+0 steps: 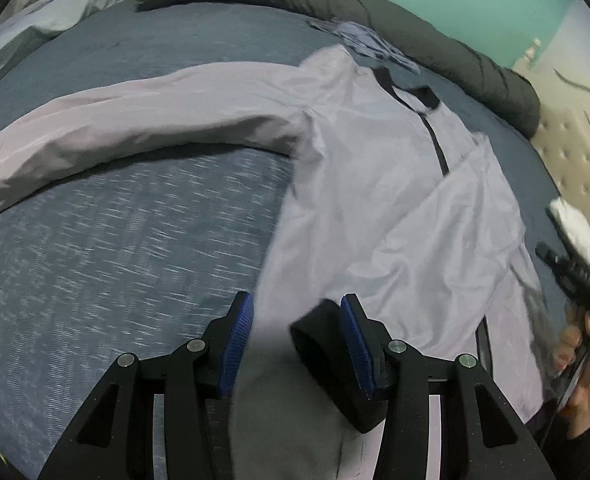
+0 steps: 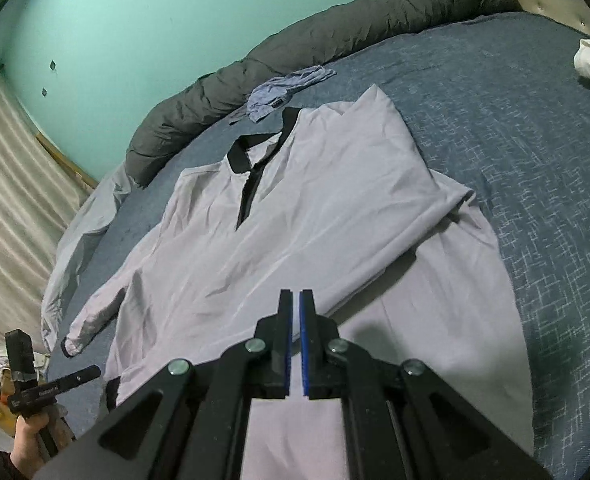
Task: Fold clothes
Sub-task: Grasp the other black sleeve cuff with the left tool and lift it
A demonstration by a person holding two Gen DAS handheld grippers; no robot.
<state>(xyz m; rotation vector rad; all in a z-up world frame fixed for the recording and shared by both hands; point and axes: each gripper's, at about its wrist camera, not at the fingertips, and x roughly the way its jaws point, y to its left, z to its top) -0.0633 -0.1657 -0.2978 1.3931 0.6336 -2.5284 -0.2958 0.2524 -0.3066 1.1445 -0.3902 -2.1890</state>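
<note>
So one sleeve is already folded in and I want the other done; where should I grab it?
Take the outstretched sleeve at its cuff, coming from the left gripper's side. It lies flat and straight out from the shirt on the bed, so the free end can likely swing across.

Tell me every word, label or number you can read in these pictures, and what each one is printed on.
None can be read for certain.
The left gripper carries a small pale print on its black bar in the right wrist view: too small and blurred to read.
The crumpled blue garment shows a dark patch that may be a tag: no letters legible.
The lilac shirt, the blue bedsheet and the right gripper show no text.
</note>
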